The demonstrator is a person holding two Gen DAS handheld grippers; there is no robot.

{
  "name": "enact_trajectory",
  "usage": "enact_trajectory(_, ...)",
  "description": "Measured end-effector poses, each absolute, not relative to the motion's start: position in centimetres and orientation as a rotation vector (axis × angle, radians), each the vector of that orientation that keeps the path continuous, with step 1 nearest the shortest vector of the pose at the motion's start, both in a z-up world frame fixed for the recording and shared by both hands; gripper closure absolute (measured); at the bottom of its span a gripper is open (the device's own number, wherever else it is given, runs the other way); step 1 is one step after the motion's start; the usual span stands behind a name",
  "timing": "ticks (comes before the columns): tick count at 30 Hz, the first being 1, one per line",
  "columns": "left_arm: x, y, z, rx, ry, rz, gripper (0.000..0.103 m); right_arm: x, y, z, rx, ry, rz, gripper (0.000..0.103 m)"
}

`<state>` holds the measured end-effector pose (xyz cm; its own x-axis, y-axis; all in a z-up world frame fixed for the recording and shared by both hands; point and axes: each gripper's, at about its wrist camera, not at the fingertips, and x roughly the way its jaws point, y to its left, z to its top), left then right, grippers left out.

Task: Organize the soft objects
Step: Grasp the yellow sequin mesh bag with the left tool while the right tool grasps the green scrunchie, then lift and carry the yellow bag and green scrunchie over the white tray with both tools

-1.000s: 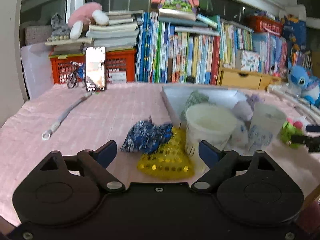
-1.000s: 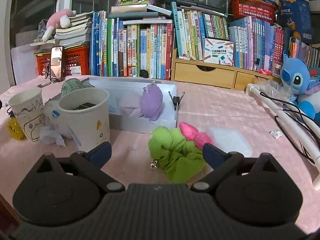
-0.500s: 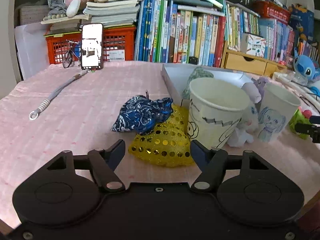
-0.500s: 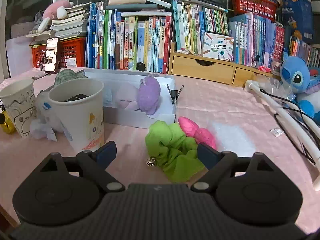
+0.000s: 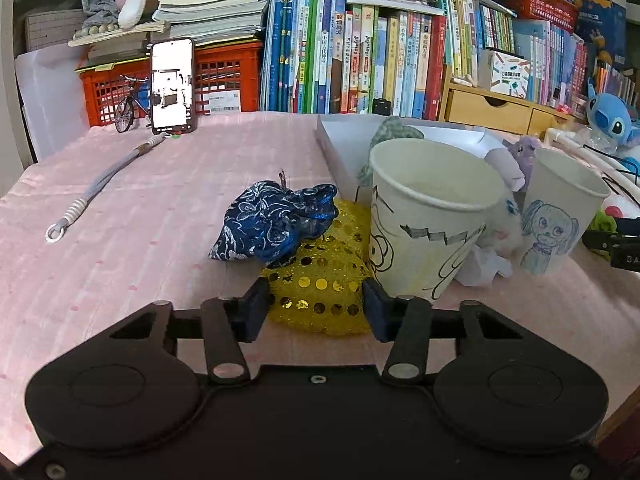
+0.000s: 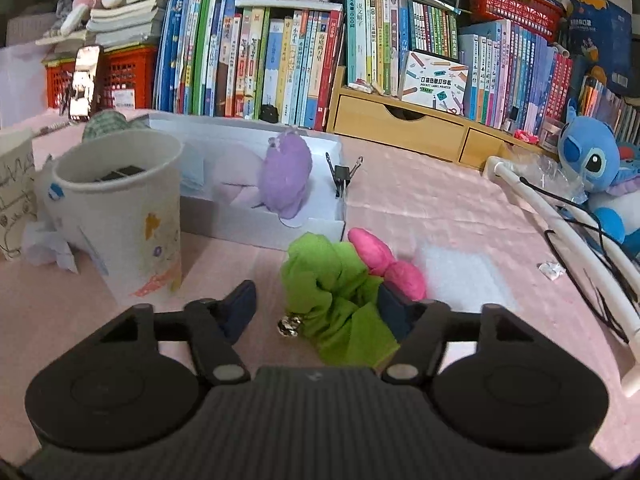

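On the pink tablecloth, a yellow sequinned pouch (image 5: pixel 316 280) lies under a blue patterned fabric bundle (image 5: pixel 276 224). My left gripper (image 5: pixel 316 312) is closing on the pouch, and both pads touch its sides. In the right wrist view a green scrunchie (image 6: pixel 332 288) with a small bell (image 6: pixel 289 326) lies against a pink soft piece (image 6: pixel 384 260). My right gripper (image 6: pixel 316 312) is closing around the scrunchie. Its right pad is against the cloth, while the left pad stands clear of it. A white box (image 6: pixel 240 224) behind holds a purple plush (image 6: pixel 286 184).
Two drawn-on paper cups (image 5: pixel 428 216) (image 5: pixel 560 216) stand right of the pouch, with crumpled tissue between them. A phone (image 5: pixel 172 84) and a lanyard (image 5: pixel 100 184) are far left. A binder clip (image 6: pixel 342 176), a white tube (image 6: pixel 540 208) and a blue plush (image 6: pixel 592 168) sit to the right. Books line the back.
Both grippers came lower and closer to the table. The left jaws narrowed onto the yellow pouch. The right jaws narrowed around the green scrunchie.
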<state>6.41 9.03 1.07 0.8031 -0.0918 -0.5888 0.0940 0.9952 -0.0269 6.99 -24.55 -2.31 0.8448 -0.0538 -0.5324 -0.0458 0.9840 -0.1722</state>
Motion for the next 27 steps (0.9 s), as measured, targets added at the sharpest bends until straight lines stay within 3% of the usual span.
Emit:
enact_trajectory(5,6.0,8.9,1.7,0.012,0.624,-0.099,0.063,6.6,-24.9,-1.9,-0.176,0.538,-0.012,0.072)
enact_trajectory(7,5.6,9.0,2.4,0.010,0.611,-0.100,0.064,6.4,-24.8,-1.4,-0.180,0.517,-0.015,0.076)
enact_trajectory(27,3.2,10.0,8.4,-0.024,0.492,-0.123,0.064,5.5,-25.5,3.2,-0.016,0.412,0.081,0.078)
